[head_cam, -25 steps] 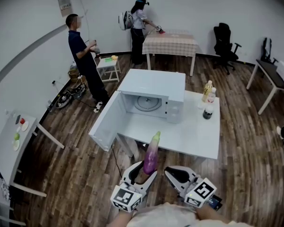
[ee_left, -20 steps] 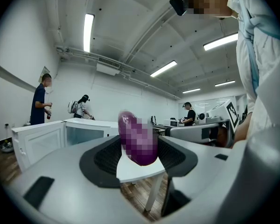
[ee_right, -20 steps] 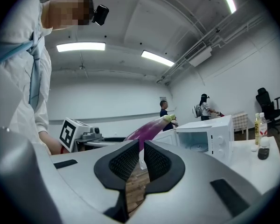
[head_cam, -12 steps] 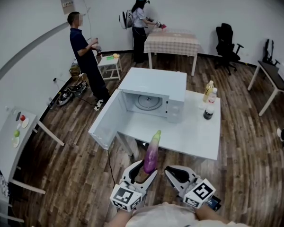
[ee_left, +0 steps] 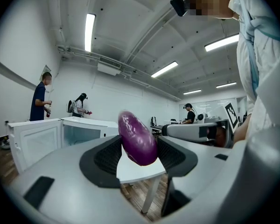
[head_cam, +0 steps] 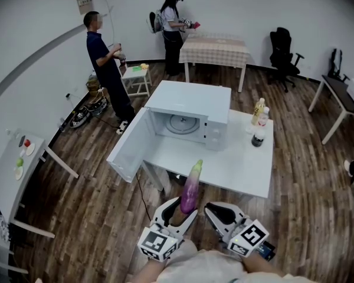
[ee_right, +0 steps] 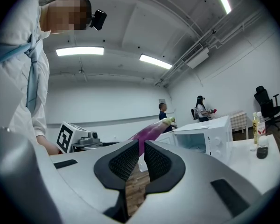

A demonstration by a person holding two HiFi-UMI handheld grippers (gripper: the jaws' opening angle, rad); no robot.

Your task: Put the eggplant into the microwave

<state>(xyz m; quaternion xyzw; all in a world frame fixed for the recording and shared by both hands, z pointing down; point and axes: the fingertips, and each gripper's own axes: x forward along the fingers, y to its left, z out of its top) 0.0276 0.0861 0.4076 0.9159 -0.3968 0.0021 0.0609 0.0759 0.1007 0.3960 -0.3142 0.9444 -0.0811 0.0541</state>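
Almost nothing has changed. The left hand-held gripper (head_cam: 179, 211) stays clenched on the eggplant (head_cam: 190, 187), held in the air short of the table (head_cam: 236, 170). The microwave (head_cam: 189, 108) has its door (head_cam: 127, 152) open, so the carry is still to do. The right hand-held gripper (head_cam: 215, 212) is nearly closed and empty. Against the earlier frame, only the view shifts slightly.

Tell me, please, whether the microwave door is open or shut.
Open: the door stands swung out leftward from the microwave, and the turntable inside shows.

The eggplant (head_cam: 190, 187) is purple, the microwave (head_cam: 189, 102) white.
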